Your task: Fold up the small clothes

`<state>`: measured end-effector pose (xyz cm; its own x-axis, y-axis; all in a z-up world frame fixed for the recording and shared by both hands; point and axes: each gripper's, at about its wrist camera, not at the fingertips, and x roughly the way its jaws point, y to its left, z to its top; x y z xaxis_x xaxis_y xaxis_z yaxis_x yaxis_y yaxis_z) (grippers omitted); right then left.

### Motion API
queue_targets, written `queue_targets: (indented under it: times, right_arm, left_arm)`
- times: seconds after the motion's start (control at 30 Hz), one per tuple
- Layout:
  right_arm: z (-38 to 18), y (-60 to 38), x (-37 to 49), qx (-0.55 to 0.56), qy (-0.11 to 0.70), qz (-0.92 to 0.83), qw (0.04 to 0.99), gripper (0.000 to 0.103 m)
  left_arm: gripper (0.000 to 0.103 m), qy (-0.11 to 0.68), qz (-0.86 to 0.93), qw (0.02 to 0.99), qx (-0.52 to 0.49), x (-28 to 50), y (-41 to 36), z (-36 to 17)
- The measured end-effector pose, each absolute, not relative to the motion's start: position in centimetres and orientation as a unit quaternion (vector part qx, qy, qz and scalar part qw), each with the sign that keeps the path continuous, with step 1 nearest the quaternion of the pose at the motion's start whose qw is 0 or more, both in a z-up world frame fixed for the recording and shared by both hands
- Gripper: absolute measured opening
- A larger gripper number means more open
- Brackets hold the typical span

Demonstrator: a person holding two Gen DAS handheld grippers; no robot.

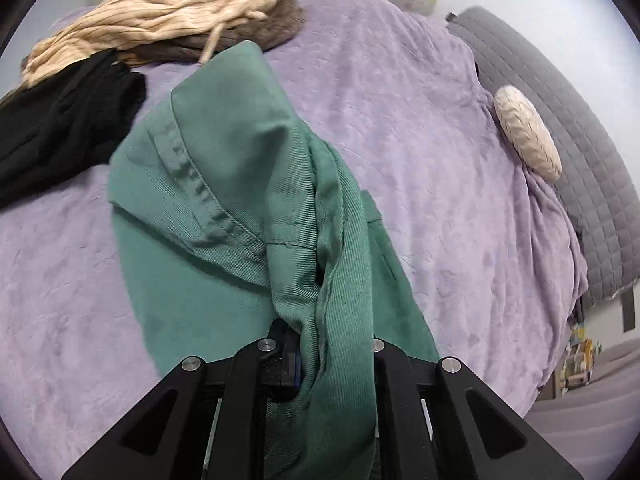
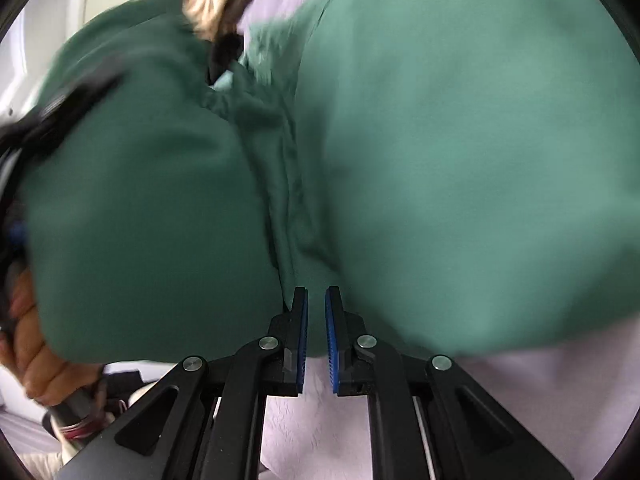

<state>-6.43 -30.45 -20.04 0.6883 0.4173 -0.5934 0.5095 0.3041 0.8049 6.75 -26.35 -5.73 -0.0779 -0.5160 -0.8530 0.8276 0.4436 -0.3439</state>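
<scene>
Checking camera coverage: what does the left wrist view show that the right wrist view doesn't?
Left wrist only: black garment, cream ribbed knit piled on brown cloth, grey quilted pad, and the left claw shut on cloth. Right wrist only: right claw with blue pads, nearly shut on a fold, and a hand gripping a handle. Both: green twill garment and lilac plush blanket.
</scene>
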Motion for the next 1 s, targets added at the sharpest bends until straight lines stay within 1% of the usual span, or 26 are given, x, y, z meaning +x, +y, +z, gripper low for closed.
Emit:
queue_targets:
  times: [0.13, 0.17, 0.23, 0.3, 0.33, 0.37, 0.4, 0.43, 0.47, 0.53, 0.63, 0.7, 0.73, 0.77, 0.8, 0.83, 0.93, 1.0]
  right_arm:
    - [-20.7, -34.4, -11.3, 0.622, 0.358, -0.067, 0.693, 0.011]
    - [-21.3, -35.4, -12.5, 0.635, 0.351, -0.077, 0.684, 0.013]
    - [-22.4, -36.7, -14.0, 0.655, 0.341, -0.084, 0.669, 0.013]
    - [-22.9, -37.6, -14.9, 0.667, 0.332, -0.085, 0.662, 0.013]
    - [-23.0, -37.8, -15.2, 0.668, 0.329, -0.084, 0.662, 0.013]
    - [-23.0, -38.2, -15.5, 0.668, 0.328, -0.083, 0.663, 0.013]
    - [-23.0, -38.4, -15.6, 0.667, 0.328, -0.083, 0.663, 0.013]
    - [-22.9, -38.1, -15.4, 0.667, 0.327, -0.082, 0.664, 0.013]
    - [-22.8, -38.2, -15.3, 0.667, 0.328, -0.082, 0.664, 0.013]
    - [-22.7, -38.1, -15.0, 0.665, 0.331, -0.085, 0.664, 0.013]
    - [-22.0, -38.7, -14.4, 0.663, 0.327, -0.093, 0.667, 0.013]
    - [-20.9, -38.5, -16.0, 0.664, 0.312, -0.095, 0.673, 0.014]
    - [-20.4, -38.1, -17.7, 0.667, 0.301, -0.093, 0.675, 0.025]
    - [-20.1, -38.3, -18.3, 0.673, 0.286, -0.092, 0.676, 0.056]
    - [-19.8, -38.4, -18.6, 0.678, 0.274, -0.09, 0.677, 0.072]
    - [-19.5, -38.4, -18.9, 0.681, 0.261, -0.084, 0.679, 0.083]
    - [-18.2, -38.2, -18.9, 0.667, 0.257, -0.068, 0.696, 0.083]
    - [-16.4, -37.4, -18.0, 0.623, 0.288, -0.065, 0.725, 0.083]
  left_arm:
    - [0.013, 0.533, -0.52, 0.635, 0.207, 1.1, -32.3, -10.7]
    - [0.013, 0.537, -0.517, 0.629, 0.221, -0.1, -33.4, -12.0]
    - [0.013, 0.536, -0.496, 0.628, 0.268, -2.2, -34.7, -14.7]
    - [0.014, 0.512, -0.48, 0.644, 0.305, -3.6, -34.8, -15.7]
    - [0.019, 0.504, -0.478, 0.648, 0.312, -4.0, -34.7, -15.6]
    - [0.033, 0.504, -0.482, 0.646, 0.31, -4.2, -34.6, -15.3]
    - [0.041, 0.509, -0.489, 0.641, 0.302, -4.3, -34.3, -14.8]
    - [0.06, 0.511, -0.497, 0.639, 0.288, -4.3, -34.0, -14.0]
    - [0.074, 0.503, -0.504, 0.645, 0.278, -4.4, -33.8, -13.2]
    - [0.082, 0.473, -0.514, 0.662, 0.273, -5.0, -33.4, -11.0]
    - [0.082, 0.464, -0.515, 0.673, 0.258, -4.4, -32.0, -8.5]
    - [0.082, 0.461, -0.502, 0.692, 0.236, -2.7, -30.4, -7.1]
    - [0.082, 0.462, -0.493, 0.702, 0.226, -1.8, -29.3, -6.7]
    - [0.082, 0.464, -0.479, 0.713, 0.216, -0.6, -28.0, -6.5]
    - [0.082, 0.467, -0.459, 0.727, 0.207, 0.8, -26.6, -6.4]
    - [0.082, 0.469, -0.437, 0.741, 0.202, 2.0, -25.0, -6.5]
    - [0.082, 0.494, -0.37, 0.761, 0.198, 5.6, -20.7, -8.4]
    - [0.082, 0.521, -0.329, 0.765, 0.189, 7.4, -18.3, -10.0]
